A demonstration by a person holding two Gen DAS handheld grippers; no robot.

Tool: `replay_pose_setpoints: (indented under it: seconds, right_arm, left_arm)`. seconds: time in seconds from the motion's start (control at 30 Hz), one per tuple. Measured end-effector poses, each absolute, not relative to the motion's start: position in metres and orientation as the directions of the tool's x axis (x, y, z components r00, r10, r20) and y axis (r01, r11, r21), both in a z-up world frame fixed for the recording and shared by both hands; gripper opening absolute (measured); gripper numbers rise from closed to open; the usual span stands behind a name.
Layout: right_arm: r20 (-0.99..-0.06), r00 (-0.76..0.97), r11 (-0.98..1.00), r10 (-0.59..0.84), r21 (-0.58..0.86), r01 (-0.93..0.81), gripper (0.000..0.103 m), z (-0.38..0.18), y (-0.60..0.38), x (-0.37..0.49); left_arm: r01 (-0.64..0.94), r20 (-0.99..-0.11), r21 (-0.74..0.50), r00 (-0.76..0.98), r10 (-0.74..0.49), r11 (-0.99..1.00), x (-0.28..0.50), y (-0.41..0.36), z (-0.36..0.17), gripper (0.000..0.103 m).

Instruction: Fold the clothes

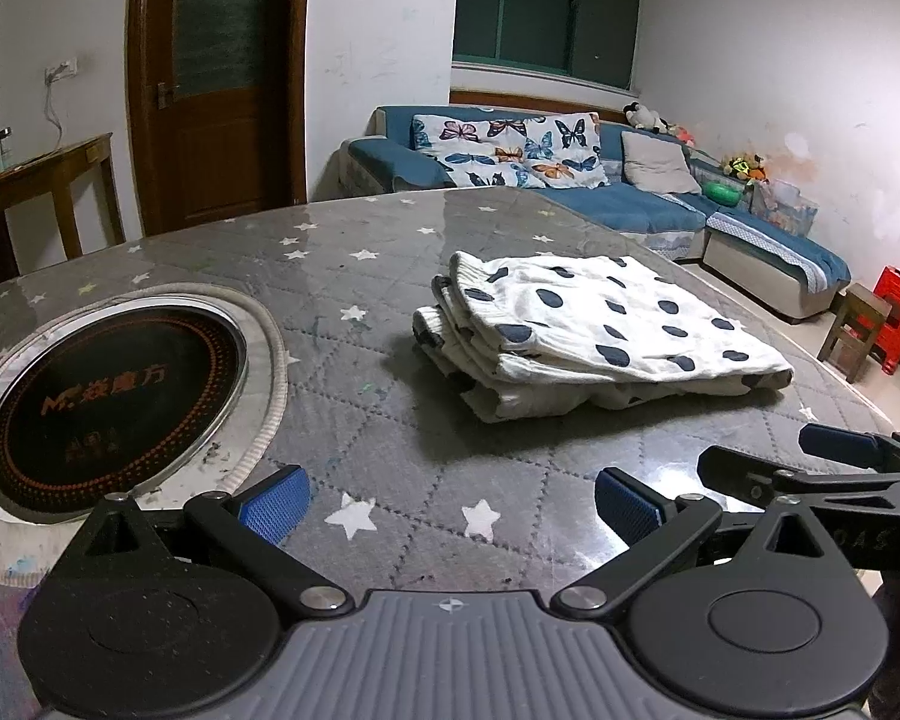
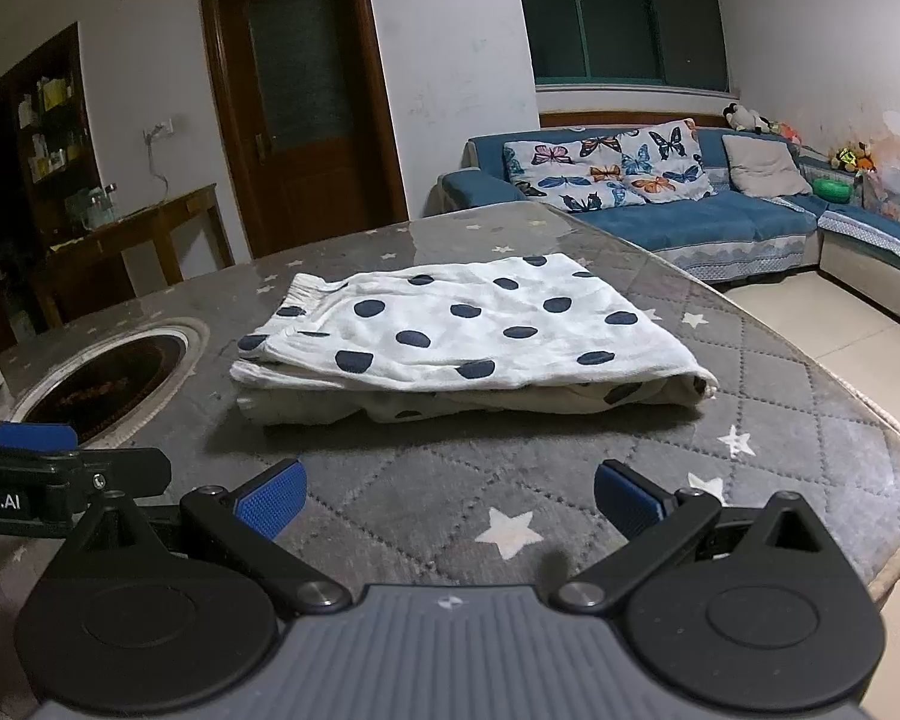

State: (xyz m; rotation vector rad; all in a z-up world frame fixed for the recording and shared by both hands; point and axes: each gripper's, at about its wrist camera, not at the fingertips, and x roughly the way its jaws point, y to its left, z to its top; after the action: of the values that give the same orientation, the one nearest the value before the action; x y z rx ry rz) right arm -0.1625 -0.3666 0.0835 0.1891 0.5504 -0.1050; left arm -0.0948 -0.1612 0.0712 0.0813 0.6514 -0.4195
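Clothes (image 2: 462, 330) lie folded on the desk (image 2: 780, 396). Left hand-held gripper (image 1: 450, 501) and right hand-held gripper (image 2: 450, 498) hover low, side by side, fingers wide, empty.

Left gripper (image 1: 450, 504): jaws spread wide, blue ribbed pads (image 1: 273, 504) facing each other, nothing between them. Right gripper (image 2: 450, 498): same condition, jaws wide apart, blue pads (image 2: 270, 498) clear and empty. Both are held level, side by side and close together; each appears at the edge of the other's wrist view.

Crinkled cotton garment (image 2: 468, 330) on glossy quilted table cover (image 2: 780, 396)
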Motion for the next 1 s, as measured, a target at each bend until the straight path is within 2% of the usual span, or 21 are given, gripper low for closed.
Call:
replay_pose_setpoints:
  seconds: [1.0]
  right_arm:
    - [-0.555, 0.830, 0.977, -0.061, 0.136, 0.163, 0.103, 0.078, -0.373, -0.152]
  left_arm:
    - [0.417, -0.618, -0.054, 0.700, -0.358, 0.907, -0.087, -0.168, 0.066, 0.103]
